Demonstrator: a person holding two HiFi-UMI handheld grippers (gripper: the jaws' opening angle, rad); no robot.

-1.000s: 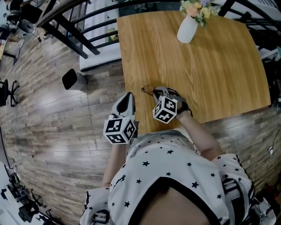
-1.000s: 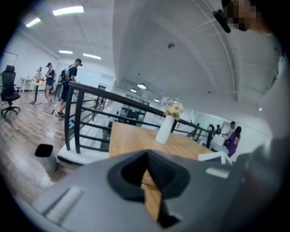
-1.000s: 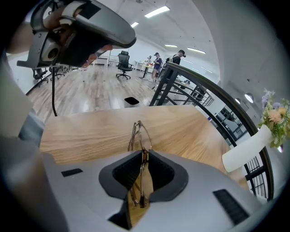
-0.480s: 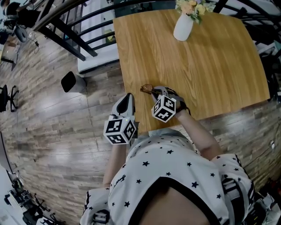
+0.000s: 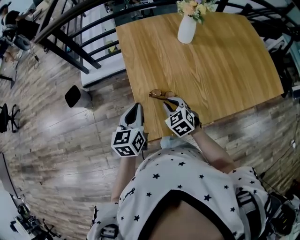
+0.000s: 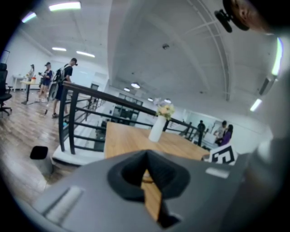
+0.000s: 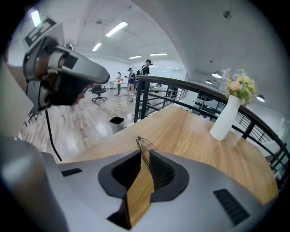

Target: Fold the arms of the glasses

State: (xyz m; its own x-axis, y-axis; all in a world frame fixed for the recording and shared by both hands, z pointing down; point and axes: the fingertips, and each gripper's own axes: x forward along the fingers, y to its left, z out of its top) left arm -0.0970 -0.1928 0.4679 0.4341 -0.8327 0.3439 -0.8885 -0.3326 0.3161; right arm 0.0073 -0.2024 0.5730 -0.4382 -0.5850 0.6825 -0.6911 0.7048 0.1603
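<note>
- Black-and-white square markers on the cube of each gripper are the only print legible; the person's white shirt carries a pattern of small dark stars.
- The glasses sit at the near left corner of a bare wooden table, just ahead of the right gripper.
- The right gripper's jaws are clenched, tips together, with a thin wire part of the glasses pinched between them.
- The left gripper hangs beside the table's left edge, off the glasses, its jaws pressed together on nothing.
- A white vase with pale flowers stands at the table's far edge, well apart from the glasses.
- The room has a grey wood-plank floor. A black metal railing runs past the table's far left, and a small black box sits on the floor beside it.
- Only the gripper views lift above the table. They show a white ceiling with strip lights, people standing in the distance and an office chair.
- The left gripper view catches the right gripper's marker cube at its right side; the right gripper view shows the glasses' rim close up at its own jaw tips.
- The head view alone shows both grippers and the glasses together.
</note>
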